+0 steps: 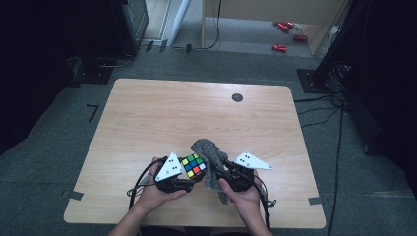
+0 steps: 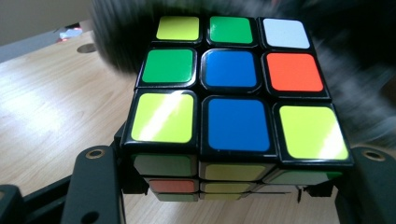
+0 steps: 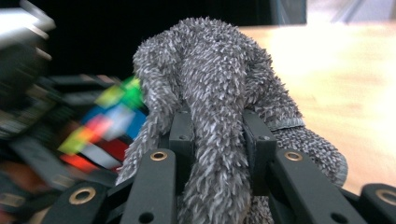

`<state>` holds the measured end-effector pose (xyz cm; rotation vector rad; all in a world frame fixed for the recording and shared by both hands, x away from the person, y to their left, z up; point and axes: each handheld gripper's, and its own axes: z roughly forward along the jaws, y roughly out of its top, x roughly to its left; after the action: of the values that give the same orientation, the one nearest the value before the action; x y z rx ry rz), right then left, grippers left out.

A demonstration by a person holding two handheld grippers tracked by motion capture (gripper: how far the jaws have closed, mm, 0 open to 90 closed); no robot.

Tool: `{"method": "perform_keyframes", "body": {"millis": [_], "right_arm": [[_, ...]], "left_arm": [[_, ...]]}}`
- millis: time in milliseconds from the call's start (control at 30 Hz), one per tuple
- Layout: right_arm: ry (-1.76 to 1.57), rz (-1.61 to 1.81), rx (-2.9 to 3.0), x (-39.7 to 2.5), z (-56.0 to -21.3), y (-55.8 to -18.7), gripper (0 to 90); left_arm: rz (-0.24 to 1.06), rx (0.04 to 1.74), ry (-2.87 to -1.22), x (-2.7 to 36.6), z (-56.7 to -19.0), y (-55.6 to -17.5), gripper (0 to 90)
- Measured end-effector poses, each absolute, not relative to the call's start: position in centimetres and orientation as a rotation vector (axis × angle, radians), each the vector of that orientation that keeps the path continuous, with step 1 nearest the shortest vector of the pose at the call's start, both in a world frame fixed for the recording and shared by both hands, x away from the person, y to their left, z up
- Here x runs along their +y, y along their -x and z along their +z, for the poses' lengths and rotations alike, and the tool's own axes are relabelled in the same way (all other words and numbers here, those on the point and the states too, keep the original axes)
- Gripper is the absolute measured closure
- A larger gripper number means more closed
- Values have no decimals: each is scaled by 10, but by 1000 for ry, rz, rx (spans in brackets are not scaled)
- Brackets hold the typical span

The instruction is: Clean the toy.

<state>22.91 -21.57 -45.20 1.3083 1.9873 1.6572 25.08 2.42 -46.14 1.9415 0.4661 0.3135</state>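
Cube (image 2: pixel 233 98) faces sharp between left tongs (image 2: pixel 224 186), blurred beside cloth (image 3: pixel 219 93)

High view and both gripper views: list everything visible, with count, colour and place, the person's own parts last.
Puzzle cube: one, multicoloured, between the left gripper's jaws, near table edge.
Cloth: one, grey, shaggy, pinched in the right gripper, beside the cube.
Table: one, light wood, centre.
Grommet: one, dark, far part of the tabletop.
Red items: several, on the floor beyond the table.
Left gripper: one, black.
Right gripper: one, black.
Hands: two, bottom edge.
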Motion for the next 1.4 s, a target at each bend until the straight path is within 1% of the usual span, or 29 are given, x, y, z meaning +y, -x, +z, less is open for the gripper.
{"method": "perform_keyframes", "body": {"millis": [67, 133, 233, 333, 533, 633, 667, 700, 833, 933, 1000, 1100, 1233, 1400], "right_arm": [[-1336, 1639, 2003, -216, -457, -232, 709], [-1330, 1625, 2008, -216, -455, -231, 709], [-1269, 1707, 1970, -214, -441, -224, 708], [-1237, 1698, 1962, -212, -438, -222, 708], [-1362, 1666, 1995, -216, -459, -231, 708], [-1341, 1638, 2001, -215, -456, -229, 708], [-1320, 1645, 1993, -215, -453, -227, 707], [-1292, 1663, 1984, -215, -449, -225, 707], [-1139, 1645, 1996, -207, -438, -217, 708], [-1048, 1551, 2061, -195, -441, -214, 704], [-951, 1442, 2054, -183, -446, -207, 703], [-914, 1420, 2062, -177, -445, -203, 703], [-792, 1347, 2065, -165, -445, -196, 701], [-874, 1404, 2044, -178, -444, -205, 697]], "left_arm": [[319, 462, -1950, 24, -463, -251, 347], [311, 458, -1943, 23, -465, -251, 348], [342, 455, -1991, 19, -469, -251, 348], [347, 458, -1996, 18, -469, -249, 348], [312, 454, -1955, 25, -463, -251, 347], [290, 462, -1957, 25, -465, -254, 348], [302, 465, -1974, 24, -467, -254, 348], [347, 476, -2040, 19, -470, -255, 348], [383, 506, -2138, 8, -475, -254, 348], [397, 509, -2160, 5, -473, -252, 348], [437, 523, -2193, 1, -472, -251, 348], [434, 546, -2190, -1, -471, -251, 348], [462, 516, -2190, -2, -470, -248, 349], [483, 503, -2183, 0, -471, -248, 349]]}}
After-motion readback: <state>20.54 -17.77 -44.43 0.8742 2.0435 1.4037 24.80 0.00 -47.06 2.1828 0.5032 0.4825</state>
